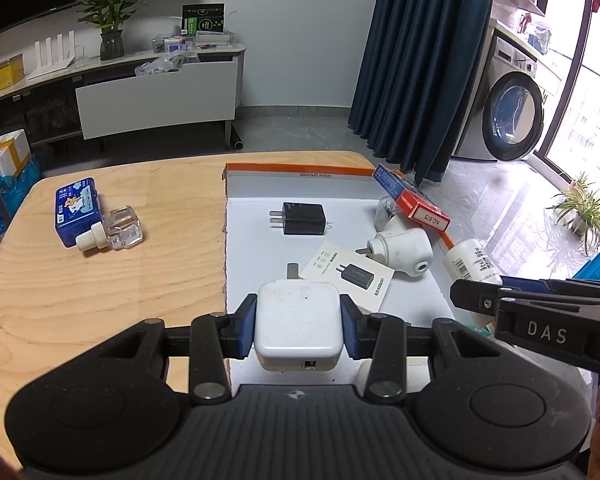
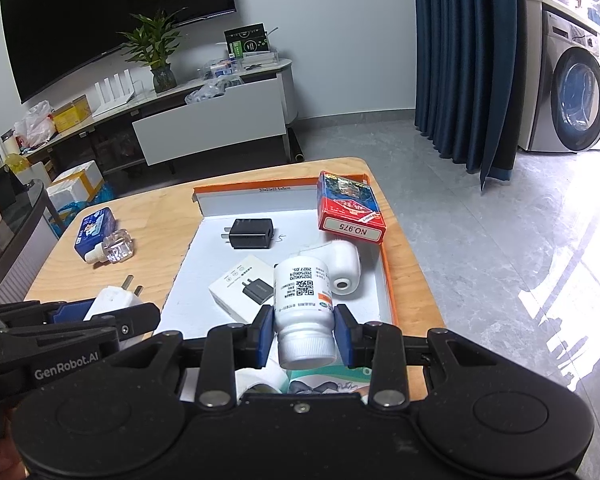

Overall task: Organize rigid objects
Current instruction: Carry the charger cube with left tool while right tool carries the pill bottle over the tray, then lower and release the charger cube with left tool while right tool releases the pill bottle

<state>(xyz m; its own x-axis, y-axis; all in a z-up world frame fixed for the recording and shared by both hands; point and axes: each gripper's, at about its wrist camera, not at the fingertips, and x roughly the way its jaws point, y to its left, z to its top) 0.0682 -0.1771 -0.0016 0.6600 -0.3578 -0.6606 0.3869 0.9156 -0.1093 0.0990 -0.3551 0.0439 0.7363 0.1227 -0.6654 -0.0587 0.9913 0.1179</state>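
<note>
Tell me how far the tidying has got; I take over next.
Done: black charger, white plug-in device and red card box sit in the tray. In hand: left gripper holds white adapter, right gripper holds pill bottle. Left: blue tin and clear bottle on the table.

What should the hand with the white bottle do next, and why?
Probably lower the white bottle into the bare spot of the box and let go. The right gripper grips it just above the box, where the black charger already lies.
</note>
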